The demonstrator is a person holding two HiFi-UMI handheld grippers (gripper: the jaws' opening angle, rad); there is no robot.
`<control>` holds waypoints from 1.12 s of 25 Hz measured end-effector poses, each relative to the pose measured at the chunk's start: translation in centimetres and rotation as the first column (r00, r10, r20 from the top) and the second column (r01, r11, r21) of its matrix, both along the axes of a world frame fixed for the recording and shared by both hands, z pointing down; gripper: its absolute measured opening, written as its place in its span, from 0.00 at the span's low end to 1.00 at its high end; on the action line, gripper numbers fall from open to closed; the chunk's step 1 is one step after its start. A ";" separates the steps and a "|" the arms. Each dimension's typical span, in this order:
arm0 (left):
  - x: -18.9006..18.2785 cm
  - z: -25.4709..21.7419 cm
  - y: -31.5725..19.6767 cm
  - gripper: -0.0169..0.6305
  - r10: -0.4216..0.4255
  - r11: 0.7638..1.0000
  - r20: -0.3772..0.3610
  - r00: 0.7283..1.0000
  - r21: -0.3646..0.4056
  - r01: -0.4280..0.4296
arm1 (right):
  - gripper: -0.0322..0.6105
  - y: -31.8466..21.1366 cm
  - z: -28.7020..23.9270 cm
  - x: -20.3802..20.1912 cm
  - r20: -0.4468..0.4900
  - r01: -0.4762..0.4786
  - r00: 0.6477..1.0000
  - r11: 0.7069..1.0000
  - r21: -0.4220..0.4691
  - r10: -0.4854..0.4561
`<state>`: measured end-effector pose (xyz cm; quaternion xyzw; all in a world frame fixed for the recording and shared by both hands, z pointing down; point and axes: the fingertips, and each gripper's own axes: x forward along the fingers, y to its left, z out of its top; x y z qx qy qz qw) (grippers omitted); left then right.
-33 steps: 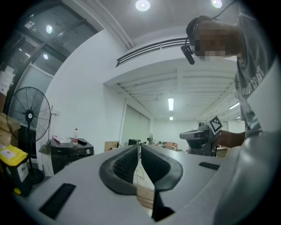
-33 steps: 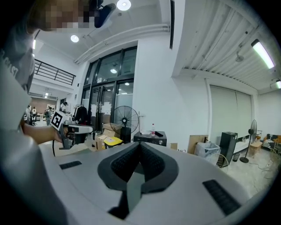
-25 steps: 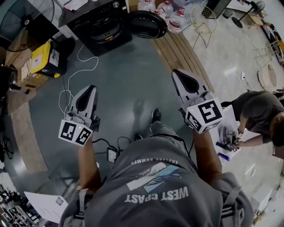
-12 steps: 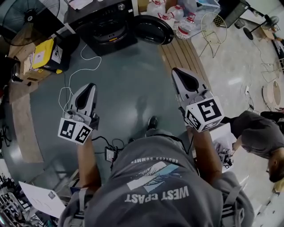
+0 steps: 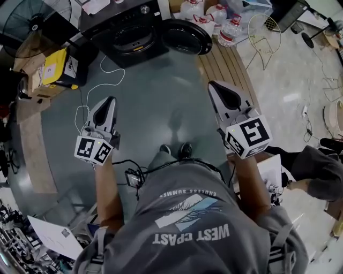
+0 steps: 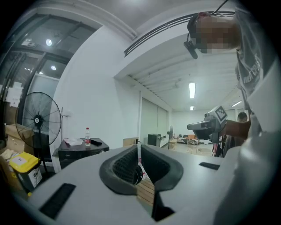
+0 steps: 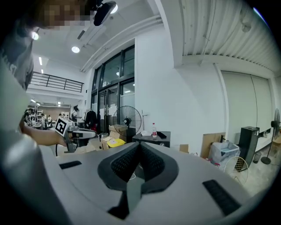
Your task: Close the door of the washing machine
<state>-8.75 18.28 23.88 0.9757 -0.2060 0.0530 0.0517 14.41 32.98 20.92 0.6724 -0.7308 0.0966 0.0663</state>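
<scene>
The black washing machine [image 5: 127,31] stands at the top of the head view, its round drum opening facing me. Its dark round door [image 5: 187,36] hangs swung open to the machine's right. My left gripper [image 5: 110,100] is shut and empty, pointing at the machine from well short of it over the grey floor. My right gripper [image 5: 211,84] is also shut and empty, short of the open door. The left gripper view shows the closed left gripper [image 6: 138,147] with the machine [image 6: 81,154] ahead to its left. The right gripper [image 7: 139,145] has the machine [image 7: 151,139] just beyond its tips.
A standing fan [image 5: 37,18] and a yellow box [image 5: 53,67] are left of the machine. A white cable [image 5: 94,88] trails across the floor. Water bottles [image 5: 214,13], a wire chair [image 5: 262,27] and a wooden pallet [image 5: 228,69] lie right. A person [image 5: 321,171] crouches at the right edge.
Both grippers have moved forward toward the washing machine, which now sits lower and nearer in the head view. The crouching person has slid toward the right edge.
</scene>
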 end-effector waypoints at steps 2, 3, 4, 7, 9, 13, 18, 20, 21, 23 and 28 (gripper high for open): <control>0.2 0.6 -1.3 0.08 -0.005 1.000 0.006 1.000 0.004 0.005 | 0.09 -0.4 0.3 0.7 0.002 -0.006 1.000 1.000 -0.007 0.006; 0.3 1.0 -2.0 0.08 -0.007 1.000 0.010 1.000 0.009 0.007 | 0.09 -0.7 0.5 1.0 0.002 -0.009 1.000 1.000 -0.011 0.009; 0.2 1.3 -2.8 0.08 -0.009 1.000 0.015 1.000 0.014 0.008 | 0.09 -1.0 0.6 1.2 0.000 -0.012 1.000 1.000 -0.014 0.012; 0.2 2.4 -5.5 0.08 -0.013 0.999 0.023 1.000 0.033 0.012 | 0.09 -1.9 1.0 2.0 -0.008 -0.032 0.999 0.999 -0.024 0.032; 0.5 3.1 -7.7 0.08 -0.008 0.999 0.025 1.000 0.047 0.007 | 0.09 -2.8 1.1 2.6 -0.020 -0.052 0.998 0.998 -0.031 0.052; 0.7 4.1 -12.8 0.08 -0.015 0.999 0.022 1.000 0.053 0.014 | 0.09 -5.4 0.9 3.9 -0.040 -0.091 0.995 0.995 -0.038 0.089; 1.5 4.0 -19.2 0.08 -0.015 0.999 -0.004 1.000 0.045 0.015 | 0.09 -10.2 0.9 4.7 -0.051 -0.125 0.991 0.991 -0.054 0.122; 1.9 4.3 -21.4 0.08 0.000 0.999 -0.004 1.000 0.035 0.001 | 0.09 -12.4 0.9 5.0 -0.048 -0.141 0.989 0.988 -0.057 0.138; 2.1 4.5 -22.5 0.08 0.007 1.000 0.000 1.000 0.031 -0.007 | 0.09 -13.5 0.9 5.0 -0.046 -0.148 0.988 0.987 -0.058 0.146; 2.5 4.7 -24.5 0.08 0.020 1.000 0.001 1.000 0.023 -0.020 | 0.09 -15.6 0.8 5.2 -0.045 -0.159 0.987 0.985 -0.059 0.157; 3.4 4.6 -28.5 0.08 0.045 0.999 -0.006 0.999 0.018 -0.045 | 0.09 -19.5 1.2 5.7 -0.045 -0.184 0.982 0.980 -0.069 0.181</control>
